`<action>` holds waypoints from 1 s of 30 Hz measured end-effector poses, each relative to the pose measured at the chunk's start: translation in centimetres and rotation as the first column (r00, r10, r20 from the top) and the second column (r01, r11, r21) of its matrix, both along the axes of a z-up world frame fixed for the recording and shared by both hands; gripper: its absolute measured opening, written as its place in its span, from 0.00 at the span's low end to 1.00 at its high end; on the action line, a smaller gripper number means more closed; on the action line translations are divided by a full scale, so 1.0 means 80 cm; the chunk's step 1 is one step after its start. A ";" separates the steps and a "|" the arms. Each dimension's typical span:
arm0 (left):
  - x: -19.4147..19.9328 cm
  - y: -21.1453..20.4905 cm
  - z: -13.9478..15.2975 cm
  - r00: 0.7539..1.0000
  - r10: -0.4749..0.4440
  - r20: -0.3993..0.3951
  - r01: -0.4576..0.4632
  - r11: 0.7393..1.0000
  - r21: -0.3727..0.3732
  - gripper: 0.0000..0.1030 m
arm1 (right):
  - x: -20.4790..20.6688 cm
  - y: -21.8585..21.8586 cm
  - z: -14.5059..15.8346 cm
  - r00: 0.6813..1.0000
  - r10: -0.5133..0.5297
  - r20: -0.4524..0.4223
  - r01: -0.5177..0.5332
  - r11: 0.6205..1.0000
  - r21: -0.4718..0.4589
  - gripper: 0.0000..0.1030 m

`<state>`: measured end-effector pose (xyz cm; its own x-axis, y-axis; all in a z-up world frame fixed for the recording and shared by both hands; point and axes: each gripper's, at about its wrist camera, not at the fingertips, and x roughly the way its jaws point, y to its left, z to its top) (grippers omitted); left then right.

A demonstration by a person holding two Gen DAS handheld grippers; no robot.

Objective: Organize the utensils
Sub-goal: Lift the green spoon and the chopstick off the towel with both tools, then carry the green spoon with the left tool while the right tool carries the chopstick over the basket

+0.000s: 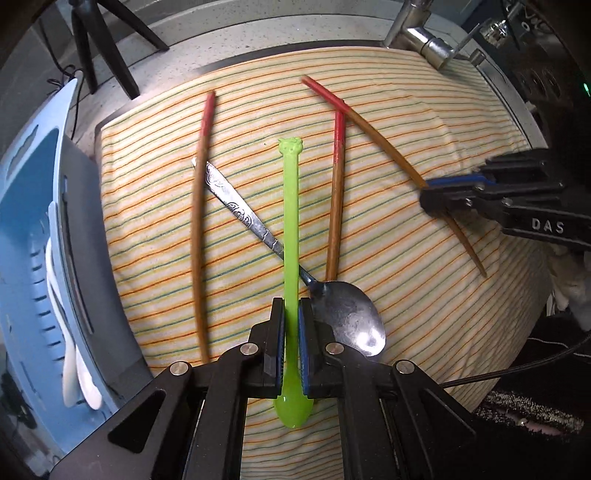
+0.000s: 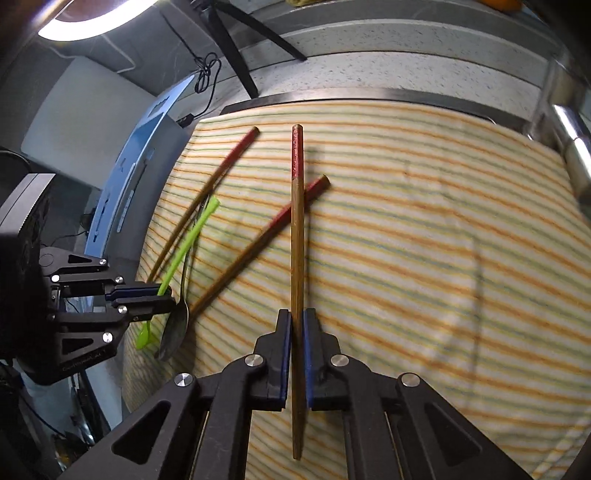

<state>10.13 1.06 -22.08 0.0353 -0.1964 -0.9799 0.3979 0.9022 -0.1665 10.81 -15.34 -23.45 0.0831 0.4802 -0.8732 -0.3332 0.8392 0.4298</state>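
Note:
My left gripper [image 1: 291, 308] is shut on a green plastic spoon [image 1: 290, 236], its bowl toward the camera, just above the striped cloth [image 1: 406, 295]. A metal spoon [image 1: 347, 317] lies under it, crossing to the left. My right gripper [image 2: 296, 319] is shut on a red-tipped wooden chopstick [image 2: 297, 236], pointing away. It also shows at the right of the left wrist view [image 1: 388, 147], held by the right gripper [image 1: 430, 201]. Two more red-tipped chopsticks [image 1: 199, 221] [image 1: 337, 192] lie on the cloth. The left gripper [image 2: 168, 293] appears at the left of the right wrist view.
A blue utensil holder [image 1: 33, 221] with white utensils in it stands at the cloth's left edge. A chrome tap [image 1: 424, 33] is at the back right. A black tripod [image 1: 99, 48] stands behind the cloth. A black cable [image 1: 517, 369] runs at the right.

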 end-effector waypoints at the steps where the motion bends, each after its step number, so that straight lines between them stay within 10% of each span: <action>1: -0.003 0.001 0.001 1.000 0.010 0.001 -0.010 1.000 -0.007 0.05 | -0.004 -0.006 0.001 1.000 -0.002 0.000 0.002 1.000 -0.003 0.06; 30: -0.074 0.172 0.119 0.945 0.289 0.151 -0.257 0.946 -0.198 0.05 | -0.019 0.057 0.103 0.996 0.003 0.084 -0.020 0.979 0.203 0.06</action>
<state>4.23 14.80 -12.56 0.2795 -0.3211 -0.9049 0.1773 0.9435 -0.2800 9.30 -10.80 -15.25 0.1446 0.6481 -0.7477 -0.3835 0.7333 0.5614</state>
